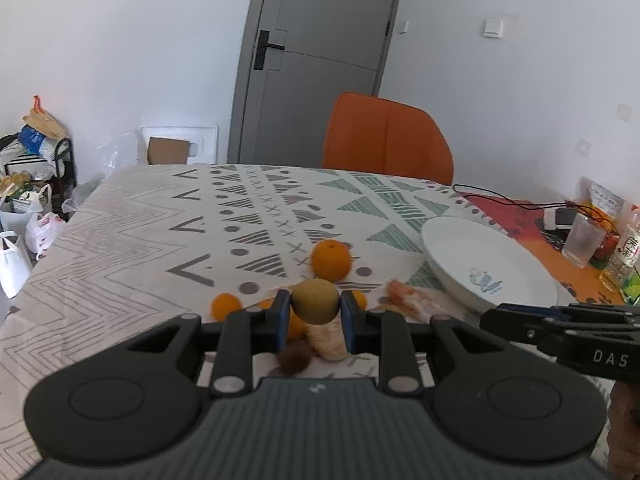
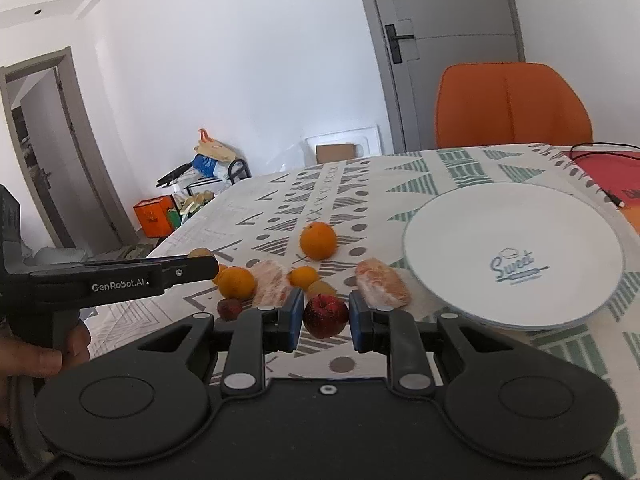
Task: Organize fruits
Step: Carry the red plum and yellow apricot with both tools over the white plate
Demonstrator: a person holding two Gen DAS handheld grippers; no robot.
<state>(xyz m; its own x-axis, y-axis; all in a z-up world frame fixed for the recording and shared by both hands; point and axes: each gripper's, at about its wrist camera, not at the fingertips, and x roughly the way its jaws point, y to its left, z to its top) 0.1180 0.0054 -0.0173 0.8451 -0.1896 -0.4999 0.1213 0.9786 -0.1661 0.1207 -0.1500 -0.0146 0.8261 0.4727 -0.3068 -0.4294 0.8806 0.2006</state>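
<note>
At the lower centre of the left wrist view, the left gripper (image 1: 315,304) is closed on a greenish-brown fruit (image 1: 315,301), probably a kiwi; both blue pads press its sides and the fruit appears clear of the tablecloth (image 1: 120,216). Below it in the frame lie a peeled pale segment (image 1: 326,342) and a dark brown fruit (image 1: 294,358). Left of the pads sits a small orange (image 1: 226,306); above the held fruit sits a large orange (image 1: 331,260). Toward the right of the frame lie a peeled citrus piece (image 1: 404,298) and then the white plate (image 1: 486,262), which carries no fruit.

In the right wrist view, the left gripper enters from the left edge, gripped by a hand (image 2: 44,354). At centre, the right gripper (image 2: 325,316) is closed on a red fruit (image 2: 325,315), apple-like, pads against both sides. Behind it the remaining fruit forms a loose cluster on the cloth. The plate fills the right of the frame, just beside the peeled piece.

Judged step: both grippers are loaded, and transfer to the plate is the step in hand. No fruit has been delivered yet.

Next move, as a judgement: carry each fruit over the plate rim, one gripper at a time to avoid collision, lower until the fruit rests on the plate, then release. Round fruit may roll; place away from the rim
</note>
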